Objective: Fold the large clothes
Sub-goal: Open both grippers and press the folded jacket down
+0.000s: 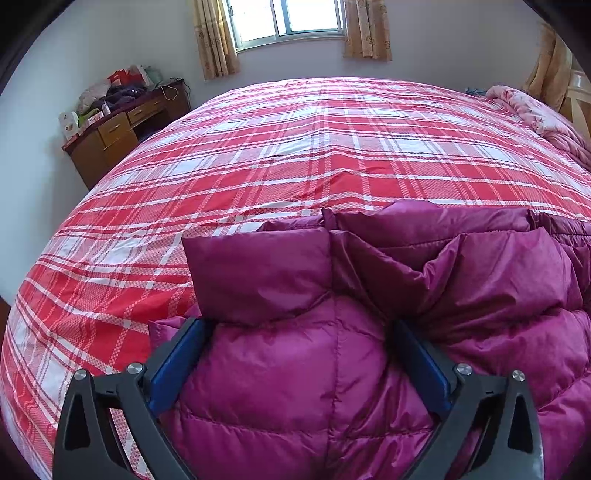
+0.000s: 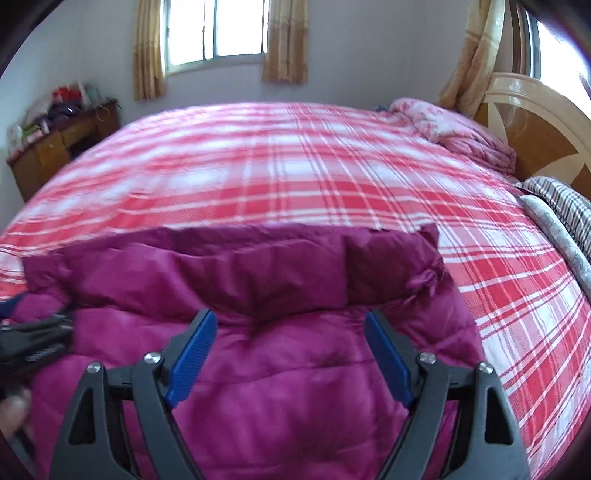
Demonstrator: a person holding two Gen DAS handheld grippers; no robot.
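Lying across the near part of the bed (image 1: 258,155): one magenta quilted down jacket (image 1: 295,387), the only garment being handled. Folded already, with a darker purple upper layer doubled back along the far edge, a straight fold line across the width, and puffed quilted panels below divided by stitched seams. Glossy, slightly creased fabric; small gathered pucker at the right corner of the fold in the right wrist view. Two pairs of tongs counted, one per hand, each with two black fingers carrying blue pads. Left tongs (image 1: 298,345): spread wide, straddling a bulge of the jacket, pads (image 1: 173,373) just beside the fabric on either side, nothing clamped. Right tongs (image 2: 291,338): likewise spread wide above the jacket (image 2: 258,387), nothing gripped; slight motion blur in this view. Part of the left tongs also visible at the left edge of the right wrist view. One red-and-white plaid bedsheet (image 2: 295,177) covering the bed. One pink bundled quilt (image 2: 454,129) at the far right corner near one wooden headboard (image 2: 535,122). One striped pillow (image 2: 561,206) at the right edge. One cluttered wooden worktop (image 1: 122,129) against the far left wall. One window (image 1: 288,18) flanked by two curtains.
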